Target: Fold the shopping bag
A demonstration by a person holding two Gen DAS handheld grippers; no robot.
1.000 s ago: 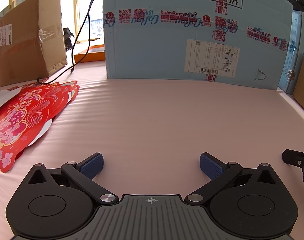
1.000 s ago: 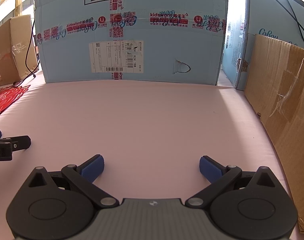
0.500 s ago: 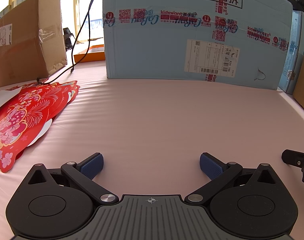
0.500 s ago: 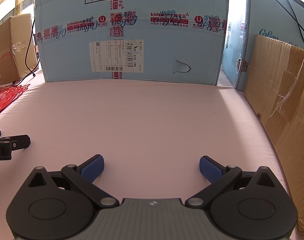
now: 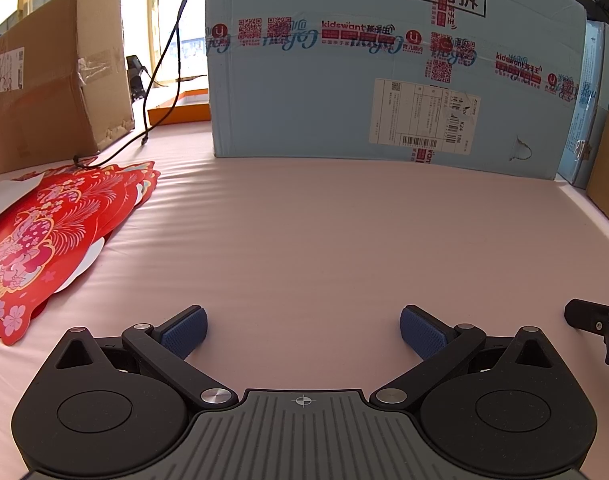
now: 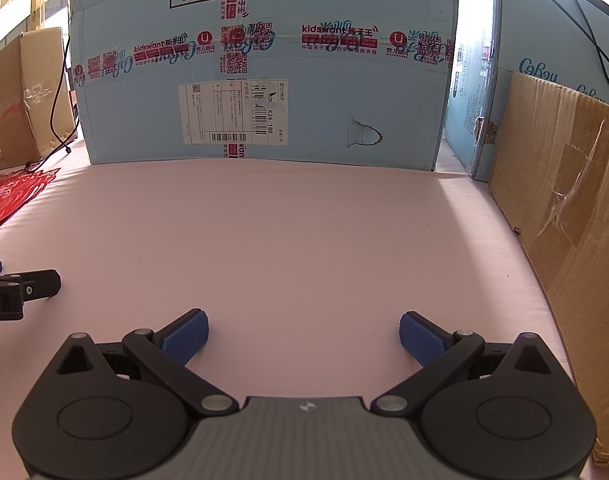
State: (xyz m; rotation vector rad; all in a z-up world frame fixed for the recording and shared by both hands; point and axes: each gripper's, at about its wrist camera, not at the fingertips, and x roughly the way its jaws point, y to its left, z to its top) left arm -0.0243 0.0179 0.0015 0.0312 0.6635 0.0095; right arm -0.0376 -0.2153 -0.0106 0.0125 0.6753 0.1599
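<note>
Left tongs (image 5: pixel 303 330) are wide apart and hold nothing, low over the pink cloth (image 5: pixel 324 232). From the left view, the red bags (image 5: pixel 48 236) lie flat in a pile far to the left, by the brown box (image 5: pixel 52 80). To start well, I think these tongs should slide left and pinch just the top bag by its edge.

From the right view, the right tongs (image 6: pixel 303 334) are wide apart too, with nothing in them. A bit of red bag shows far left. The blue box (image 6: pixel 264 80) stands behind.
</note>
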